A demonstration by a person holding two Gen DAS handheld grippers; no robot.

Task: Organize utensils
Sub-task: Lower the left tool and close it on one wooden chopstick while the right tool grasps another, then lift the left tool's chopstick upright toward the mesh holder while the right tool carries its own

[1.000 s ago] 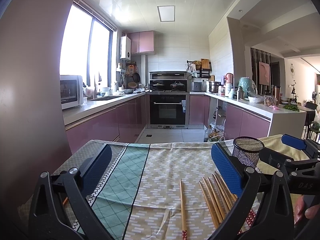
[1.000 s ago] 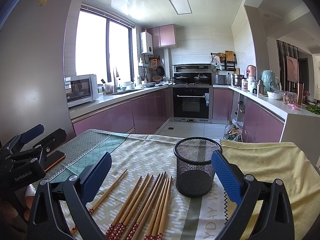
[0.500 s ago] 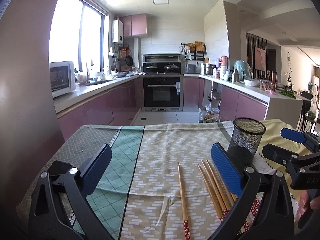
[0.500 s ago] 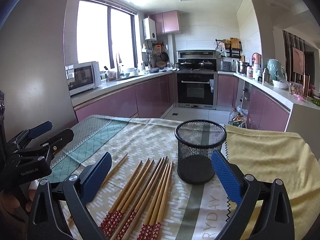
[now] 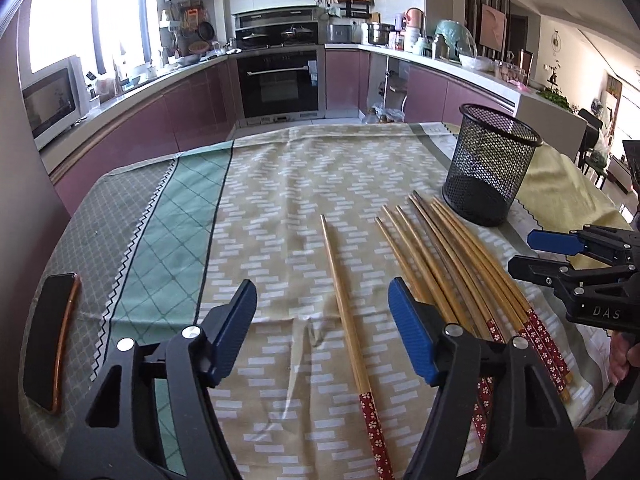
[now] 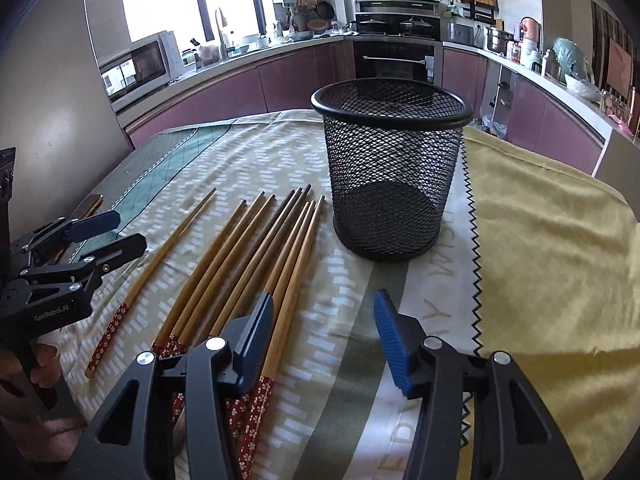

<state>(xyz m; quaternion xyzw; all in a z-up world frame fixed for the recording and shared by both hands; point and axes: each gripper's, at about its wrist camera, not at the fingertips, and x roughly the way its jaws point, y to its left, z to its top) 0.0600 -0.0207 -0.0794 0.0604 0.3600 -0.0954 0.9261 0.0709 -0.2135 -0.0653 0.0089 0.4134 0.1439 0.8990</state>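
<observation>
Bamboo chopsticks lie flat on the patterned tablecloth, red flowered handle ends toward the person and tips pointing away toward the kitchen, so each long axis runs roughly along the line the grippers point. 1 single chopstick lies apart, directly between the spread blue pads of the left gripper, whose jaws have just been closing but do not yet touch it. The bundle of chopsticks lies just left of the right gripper, its left pad over the outermost stick; those jaws have likewise just been closing, with only bare cloth plainly between them. The black mesh cup stands upright and empty, straight ahead of the right gripper and just beside the bundle's tips, so the right hand looks nearer to it. Readable writing: "GenRobot.AI" on the left gripper's body, "DAS" on the right one's, and part-hidden letters "YDAY" printed on the cloth.
</observation>
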